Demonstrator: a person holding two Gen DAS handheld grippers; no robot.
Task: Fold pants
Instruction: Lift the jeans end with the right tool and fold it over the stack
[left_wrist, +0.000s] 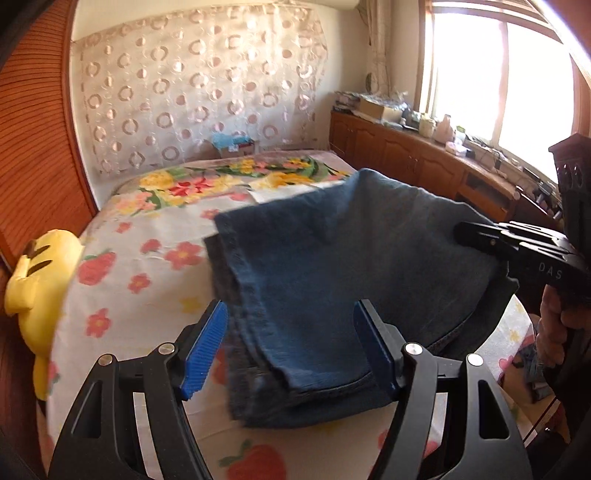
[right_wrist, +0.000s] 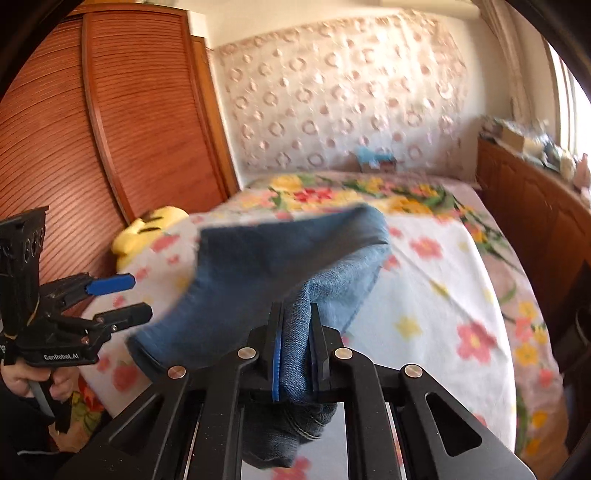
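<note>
Left gripper (left_wrist: 291, 347), fingers spread wide, straddling the near hemmed edge of the folded blue jeans (left_wrist: 343, 258) without clamping it; its blue ribbed pad (left_wrist: 205, 350) stands clear of the cloth. Right gripper (right_wrist: 295, 347), clenched on a bunched edge of the jeans, lifting that side off the bed (right_wrist: 443, 280). The jeans run lengthwise from the grippers toward the headboard end, their far fold raised. A floral bedspread lies bare beyond and to either side; a yellow plush toy (left_wrist: 40, 273) sits at the bed's left edge against the slatted wooden wardrobe (right_wrist: 122, 122)
</note>
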